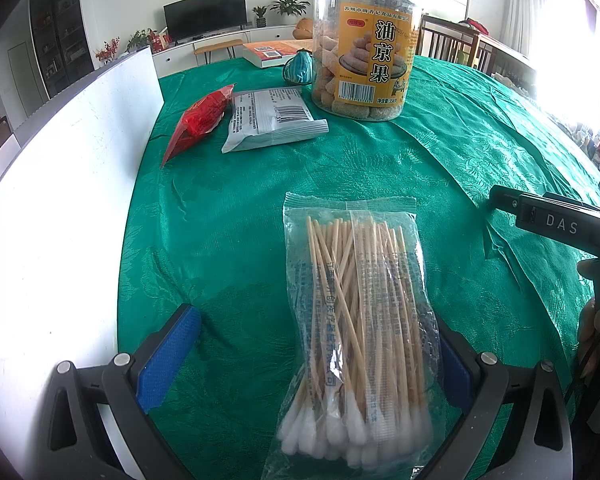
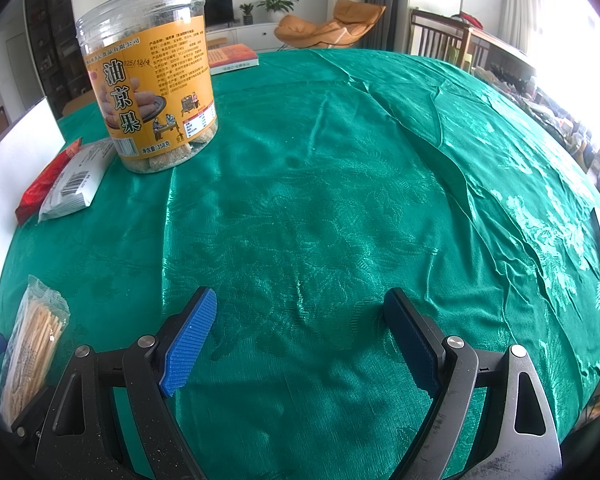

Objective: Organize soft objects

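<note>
1. The left gripper (image 1: 320,344) hovers low over the bench (image 1: 440,168), which is covered by a green patterned cloth; its jaws stand wide apart.
2. A clear packet of cotton swabs (image 1: 356,320) lies flat on the cloth between those jaws, its white tips toward the camera and its sealed end pointing away. It sits nearer the right blue pad (image 1: 456,372), which its edge partly hides; whether they touch cannot be told. The left pad (image 1: 168,356) is well clear of it.
3. The right gripper (image 2: 300,340) is held above bare green cloth, its jaws also wide and holding nothing. In its view the swab packet (image 2: 32,344) lies far to the left.
4. Farther back stands a clear plastic snack jar (image 1: 364,40) with an orange label, upright.
5. Left of the jar lie a grey-white sachet (image 1: 272,120) with a barcode and a red packet (image 1: 196,124), side by side and touching.
6. A white board (image 1: 60,208) stands along the bench's left edge.
7. Behind the jar lie a book (image 1: 272,52) and a small teal bundle (image 1: 298,66).
</note>
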